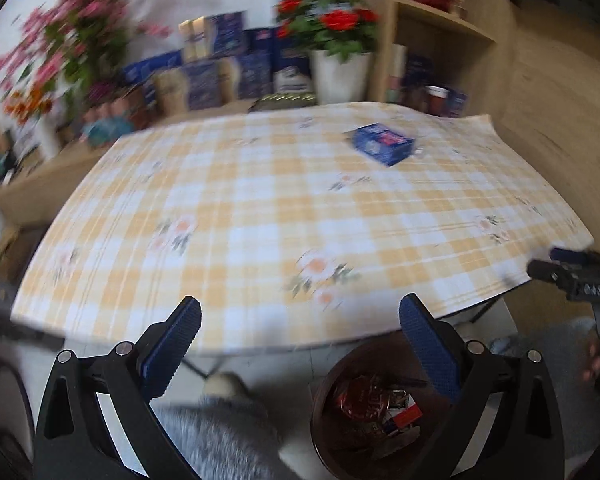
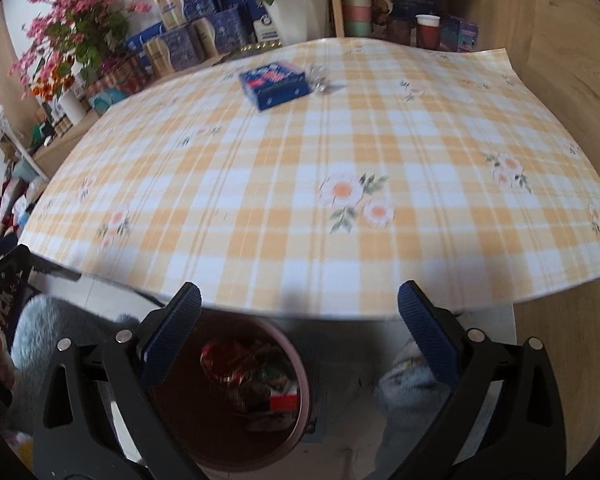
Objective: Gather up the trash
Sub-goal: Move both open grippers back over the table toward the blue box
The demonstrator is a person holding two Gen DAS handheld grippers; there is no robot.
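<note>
In the left wrist view, the blue box [image 1: 383, 144] lay flat on the yellow checked tablecloth [image 1: 260, 208], far from the camera and toward the right back part of the table. Its long axis ran from upper left to lower right, with one corner turned toward the front. The left gripper [image 1: 300, 344] was wide open and held nothing; its blue pads [image 1: 172, 344] hung over the near edge of the table and touched nothing. Under that edge stood a dark round trash bin [image 1: 376, 408] with red and white wrappers inside, partly behind the right finger. At the right border the other gripper appeared as a dark shape (this view was blurred, so its fingers could not be judged there). Behind the table stood red flowers in a white pot [image 1: 340, 76] and blue packages [image 1: 220, 76].

In the right wrist view, the blue box [image 2: 274, 85] was at the back of the cloth, left of the middle, again lying diagonally. Just beside it on the right was something small and clear, perhaps a crumpled wrapper [image 2: 320, 80]. The right gripper [image 2: 299, 344] was also wide open and empty, with its pads [image 2: 428, 344] above the table edge. The bin [image 2: 236, 396] stood directly below, between the fingers. Nothing stood on the cloth between the fingers and the box.
</note>
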